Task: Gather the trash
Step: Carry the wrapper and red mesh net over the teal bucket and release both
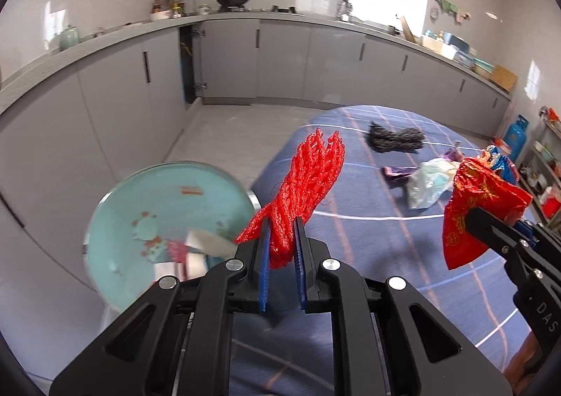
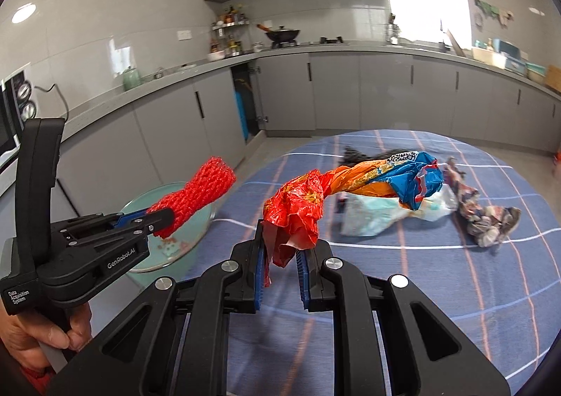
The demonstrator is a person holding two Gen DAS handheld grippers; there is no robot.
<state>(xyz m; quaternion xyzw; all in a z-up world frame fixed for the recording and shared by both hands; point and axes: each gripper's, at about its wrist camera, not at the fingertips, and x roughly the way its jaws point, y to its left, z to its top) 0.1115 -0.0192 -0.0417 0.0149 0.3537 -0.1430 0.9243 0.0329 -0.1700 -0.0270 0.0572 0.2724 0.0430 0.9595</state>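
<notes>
**Both grippers loaded, held above the table's left edge**

Off the table's left edge you have the teal bin [image 1: 168, 220] standing on the floor, with scraps of paper lying inside it. Your left gripper [image 1: 281, 248] sits up over the gap between that bin and the table [image 1: 403, 255], its jaws narrowed onto the red mesh net [image 1: 308, 178]; the net's lower end is pinched between the blue pads [image 1: 265, 252] and the rest fans up and forward past the tips. To the right, your right gripper [image 2: 280, 252] is above the table near its left edge, jaws clamped on the red end of a twisted plastic bag [image 2: 298, 210], whose orange and blue tail stretches away to the right, clear of the cloth. Farther on, toward the table's far side, lie a pale plastic bag [image 2: 371, 217], a dark mesh bundle [image 1: 394, 138] and a crumpled wrapper [image 2: 484, 213], all loose on the blue checked cloth.
</notes>
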